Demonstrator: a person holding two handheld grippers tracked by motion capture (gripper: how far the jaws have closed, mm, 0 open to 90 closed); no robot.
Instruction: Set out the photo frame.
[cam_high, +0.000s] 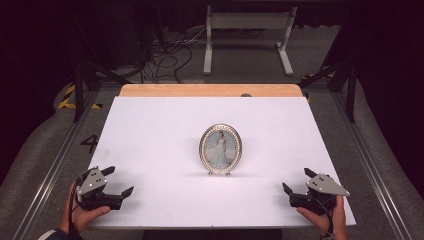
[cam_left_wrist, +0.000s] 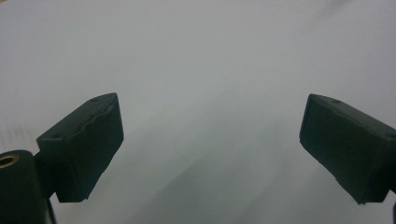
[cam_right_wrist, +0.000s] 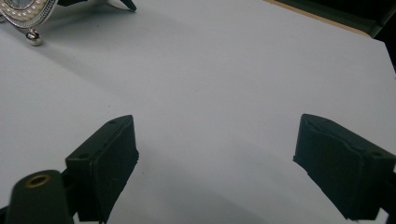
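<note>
Oval picture frame (cam_high: 220, 149) at centre stage: it stands upright on small ball feet near the middle of a white table top (cam_high: 160, 130), facing the person's side and showing a figure in a long pale dress inside a pearl-studded silver rim. Around the table the room is dark — grey floor, a tangle of black cables (cam_high: 167, 57) behind the far edge, a white metal stand (cam_high: 247, 30) beyond them, and black-and-yellow hazard tape (cam_high: 67, 97) at the left. A strip of bare wood (cam_high: 210, 90) runs along the table's far edge, and grey aluminium rails (cam_high: 372, 165) flank both sides. At the near corners, well apart from the frame, two hands hold the tools: the left gripper (cam_high: 121, 181) rests low over the white surface with its jaws spread wide and nothing between them; the right gripper (cam_high: 296, 180) mirrors it, jaws likewise parted and empty. Seen from the right gripper view, the frame's beaded edge and one foot sit at the upper left — the white surface between lies bare.
</note>
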